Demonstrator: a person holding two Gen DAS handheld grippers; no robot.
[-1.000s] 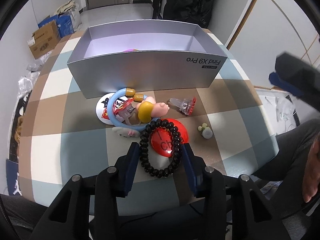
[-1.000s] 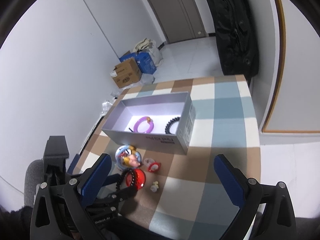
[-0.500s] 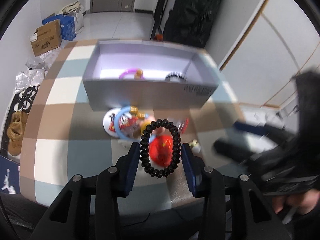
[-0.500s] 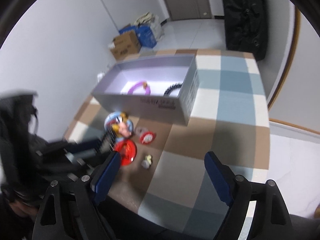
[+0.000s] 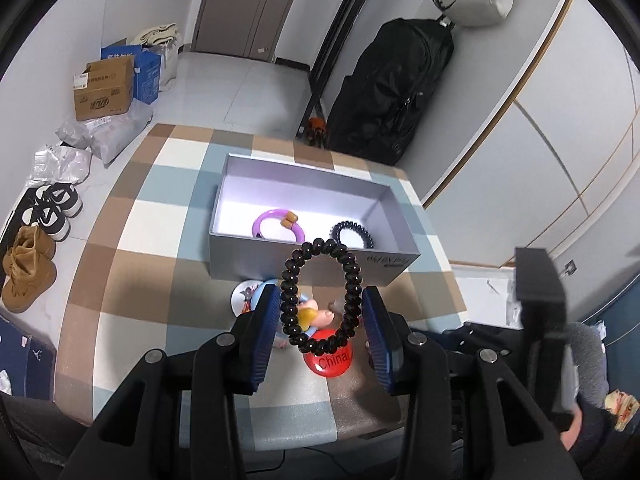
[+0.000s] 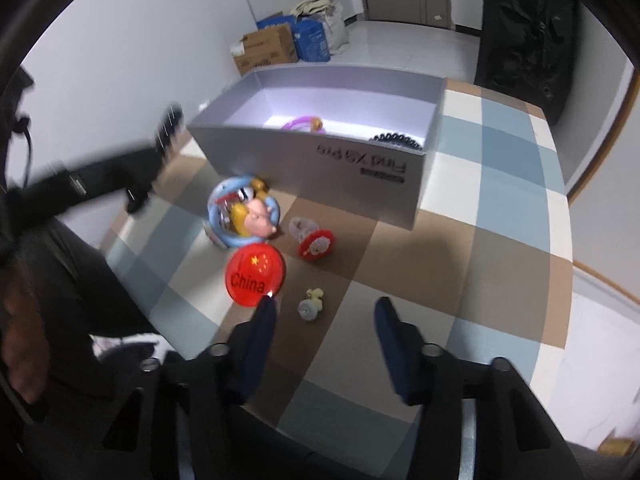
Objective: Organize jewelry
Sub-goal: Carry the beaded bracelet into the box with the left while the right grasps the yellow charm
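Hanging pinched in the left tool (image 5: 320, 312), black beaded bracelet (image 5: 320, 294).

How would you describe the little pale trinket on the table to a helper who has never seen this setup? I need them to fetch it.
Start at the open grey box on the checked table. In front of it lies a cluster of trinkets; nearest the table's front edge is a round red China badge. The pale trinket lies just beside that badge, alone: it is the smallest piece, cream-yellow, not red or blue.
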